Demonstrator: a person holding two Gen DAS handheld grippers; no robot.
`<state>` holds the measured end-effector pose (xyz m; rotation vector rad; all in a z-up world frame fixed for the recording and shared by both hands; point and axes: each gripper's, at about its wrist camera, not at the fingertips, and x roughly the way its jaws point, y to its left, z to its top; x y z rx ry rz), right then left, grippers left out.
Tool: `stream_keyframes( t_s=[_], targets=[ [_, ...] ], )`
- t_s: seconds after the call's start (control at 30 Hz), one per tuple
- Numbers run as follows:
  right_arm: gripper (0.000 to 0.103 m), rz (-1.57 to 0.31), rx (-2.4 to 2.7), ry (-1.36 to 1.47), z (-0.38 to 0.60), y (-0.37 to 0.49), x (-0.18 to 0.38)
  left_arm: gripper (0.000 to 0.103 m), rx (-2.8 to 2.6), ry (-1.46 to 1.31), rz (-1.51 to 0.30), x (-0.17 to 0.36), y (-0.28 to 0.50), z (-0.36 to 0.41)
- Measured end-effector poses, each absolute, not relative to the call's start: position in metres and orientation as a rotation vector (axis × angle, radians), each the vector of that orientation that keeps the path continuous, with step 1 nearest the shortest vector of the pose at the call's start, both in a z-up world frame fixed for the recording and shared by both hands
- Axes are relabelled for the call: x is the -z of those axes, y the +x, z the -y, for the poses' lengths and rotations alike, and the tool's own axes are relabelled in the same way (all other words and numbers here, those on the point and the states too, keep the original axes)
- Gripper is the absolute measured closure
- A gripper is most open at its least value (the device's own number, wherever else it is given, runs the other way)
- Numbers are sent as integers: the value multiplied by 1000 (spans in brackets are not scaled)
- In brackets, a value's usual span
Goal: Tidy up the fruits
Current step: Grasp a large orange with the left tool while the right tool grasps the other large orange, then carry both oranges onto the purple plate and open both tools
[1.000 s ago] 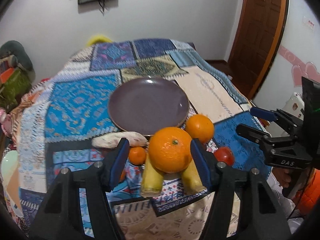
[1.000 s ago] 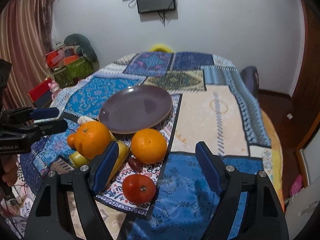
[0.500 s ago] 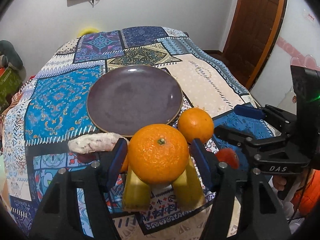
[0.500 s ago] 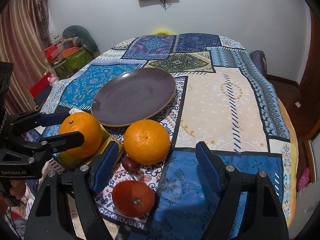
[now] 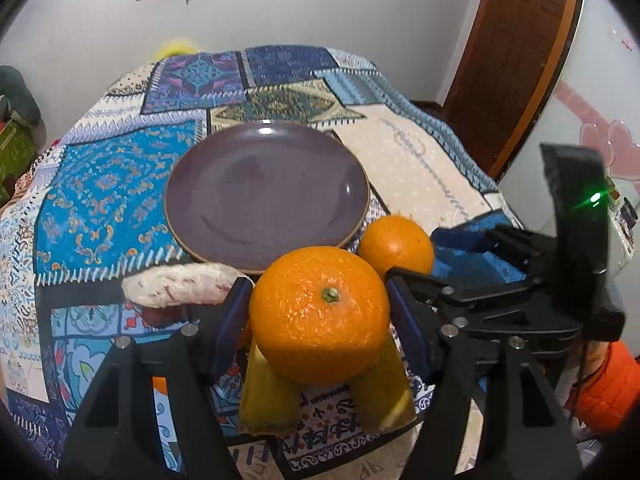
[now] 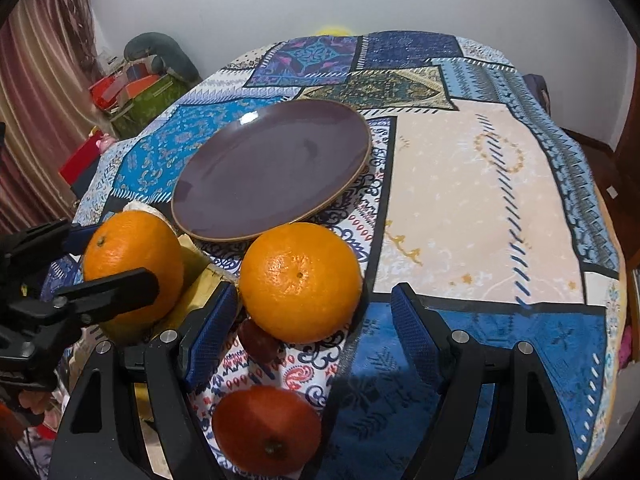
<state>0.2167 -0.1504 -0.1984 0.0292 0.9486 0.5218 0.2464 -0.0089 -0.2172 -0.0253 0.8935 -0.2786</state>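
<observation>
A purple plate (image 5: 266, 194) (image 6: 276, 168) lies on the patchwork cloth. My left gripper (image 5: 320, 312) is shut on a big orange (image 5: 322, 314) (image 6: 134, 258), holding it above two yellow bananas (image 5: 268, 396). A second orange (image 5: 396, 246) (image 6: 300, 282) sits just right of the plate's near edge. My right gripper (image 6: 314, 332) is open, its jaws on either side of the near part of that orange. A red tomato (image 6: 266, 426) lies below it, between the jaws' bases. A pale sweet potato (image 5: 176, 290) lies left of the held orange.
A small dark red fruit (image 6: 258, 340) lies beside the second orange. The table's right edge drops off near a wooden door (image 5: 516, 52). Boxes and clutter (image 6: 136, 92) stand at the left by a curtain.
Both grippers have moved forward and lower toward the fruit. The left jaws have closed onto the big orange. The right jaws now flank the second orange.
</observation>
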Motion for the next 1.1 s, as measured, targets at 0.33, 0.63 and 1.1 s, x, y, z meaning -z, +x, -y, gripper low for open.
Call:
stream_keyframes(
  t_s=[0.33, 0.63, 1.1],
  targets=[
    [30, -967, -524, 23, 142, 224, 203, 35, 218, -56, -858, 207, 249, -13],
    [40, -1010, -572, 40, 139, 232, 204, 35, 217, -57, -880, 216, 250, -10],
    [41, -906, -552, 43, 141, 224, 163, 35, 161, -62, -800, 180, 255, -23]
  ],
)
